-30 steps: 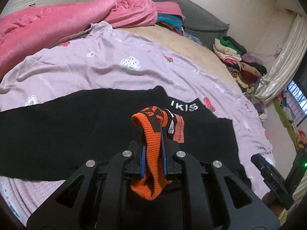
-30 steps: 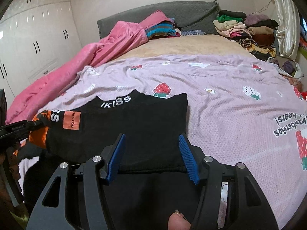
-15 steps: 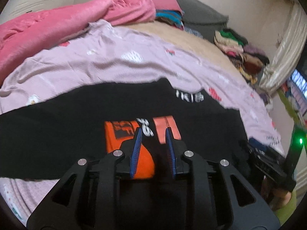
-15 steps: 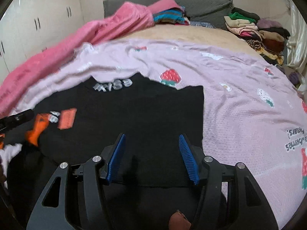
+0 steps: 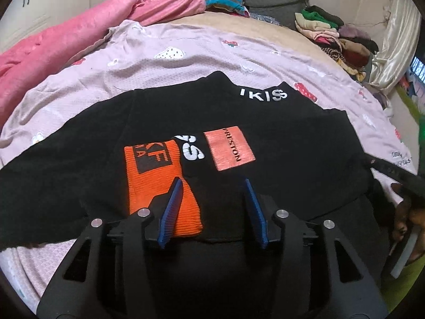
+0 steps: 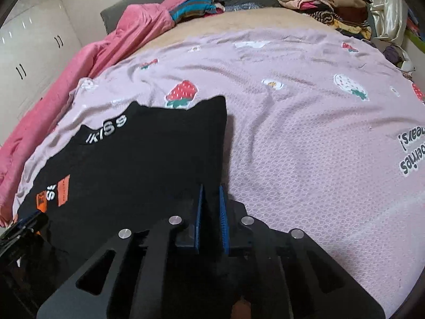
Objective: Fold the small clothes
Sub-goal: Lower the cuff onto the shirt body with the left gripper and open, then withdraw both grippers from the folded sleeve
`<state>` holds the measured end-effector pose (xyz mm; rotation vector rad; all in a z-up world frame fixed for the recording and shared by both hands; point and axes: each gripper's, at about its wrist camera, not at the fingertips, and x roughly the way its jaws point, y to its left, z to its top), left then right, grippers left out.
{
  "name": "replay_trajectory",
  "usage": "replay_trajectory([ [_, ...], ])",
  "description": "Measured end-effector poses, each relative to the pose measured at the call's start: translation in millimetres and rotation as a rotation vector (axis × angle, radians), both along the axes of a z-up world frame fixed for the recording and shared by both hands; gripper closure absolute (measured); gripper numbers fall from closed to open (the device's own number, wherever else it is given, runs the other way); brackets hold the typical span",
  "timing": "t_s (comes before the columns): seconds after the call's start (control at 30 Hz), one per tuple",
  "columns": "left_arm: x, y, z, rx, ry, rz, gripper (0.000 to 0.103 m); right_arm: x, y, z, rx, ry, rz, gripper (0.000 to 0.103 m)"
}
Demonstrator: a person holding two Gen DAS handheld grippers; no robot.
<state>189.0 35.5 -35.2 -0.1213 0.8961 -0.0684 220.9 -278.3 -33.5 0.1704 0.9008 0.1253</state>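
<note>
Lying flat on the bed (image 6: 305, 133), the black sweater (image 5: 239, 111) now has its orange cuff (image 5: 156, 175) laid across the chest, released a second ago, so that sleeve fold looks finished. Tilted steeply down, the left claw (image 5: 215, 210) is opening, empty above the cuff. The right claw (image 6: 211, 212) has just pinched the sweater's right edge.

A black sweater (image 5: 279, 122) with white "IKISS" lettering (image 5: 263, 95) carries an orange ribbed cuff (image 5: 159, 186) beside the blue left pad and a salmon patch (image 5: 229, 152) ahead of the jaws. The lilac bedspread (image 6: 305, 133) shows red strawberries; the blanket (image 5: 66, 37) is pink.
</note>
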Motion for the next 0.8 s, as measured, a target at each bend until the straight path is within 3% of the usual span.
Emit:
replay_trajectory([
  [0.23, 6, 3, -11, -0.015, 0.053, -0.004, 0.054, 1, 0, -9, -0.076, 0.012, -0.021, 0.091],
  [0.37, 5, 3, -13, -0.011, 0.063, -0.004, 0.054, -2, 2, -8, -0.137, 0.003, -0.046, 0.07],
  [0.6, -1, 4, -13, -0.008, 0.075, -0.003, 0.051, -19, -6, 1, -0.137, -0.024, -0.06, 0.054],
  [0.67, -3, 4, -13, -0.01, 0.075, -0.001, 0.05, -23, -6, 4, -0.134, -0.034, -0.054, 0.044],
  [0.8, -8, 2, -13, -0.005, 0.076, -0.001, 0.047, -35, -4, 10, -0.134, -0.057, -0.036, 0.037],
])
